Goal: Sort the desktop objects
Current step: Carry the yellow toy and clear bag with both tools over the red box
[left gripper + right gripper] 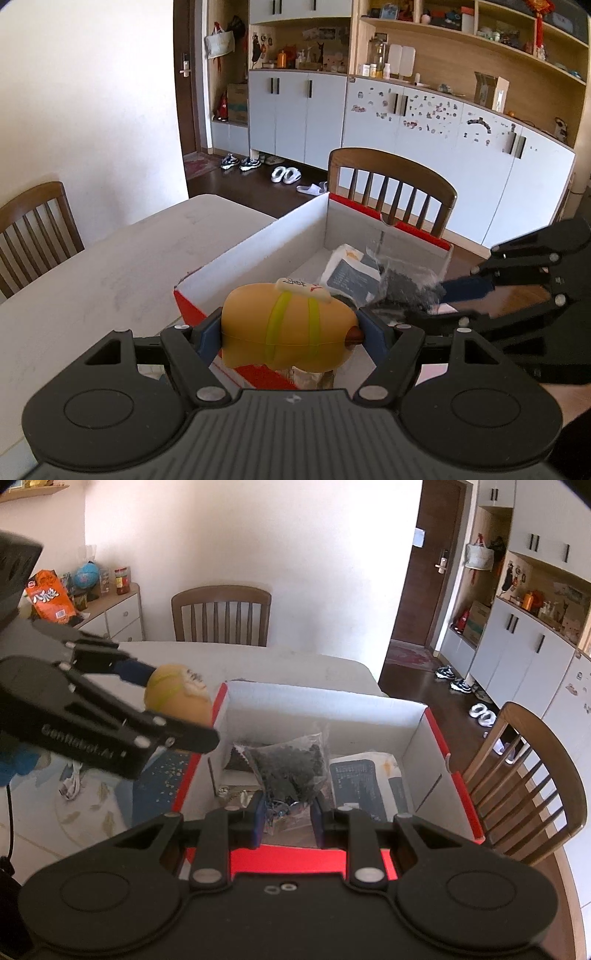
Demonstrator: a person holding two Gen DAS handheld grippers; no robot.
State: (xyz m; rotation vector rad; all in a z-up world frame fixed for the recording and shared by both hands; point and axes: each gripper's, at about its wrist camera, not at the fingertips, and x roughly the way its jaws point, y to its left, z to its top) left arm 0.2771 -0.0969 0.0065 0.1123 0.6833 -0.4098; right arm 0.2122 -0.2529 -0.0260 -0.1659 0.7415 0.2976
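Observation:
My left gripper [291, 334] is shut on a yellow hot-dog-shaped toy [288, 328] with green bands and a white tag, held over the near corner of a red and white cardboard box [258, 240]. In the right wrist view the same toy [177, 694] hangs at the box's left rim [218, 709]. My right gripper [286, 814] is shut on a clear plastic bag of dark bits [291, 768], held above the box's inside. That bag [406, 291] also shows at the right of the left wrist view. A white and dark blue packet [369, 779] lies in the box.
The box stands on a pale table [92, 280] with wooden chairs around it: one [391, 184] behind the box, another [33, 229] at the left. White cabinets and shelves [443, 110] line the far wall. An orange snack bag [48, 598] sits on a side cabinet.

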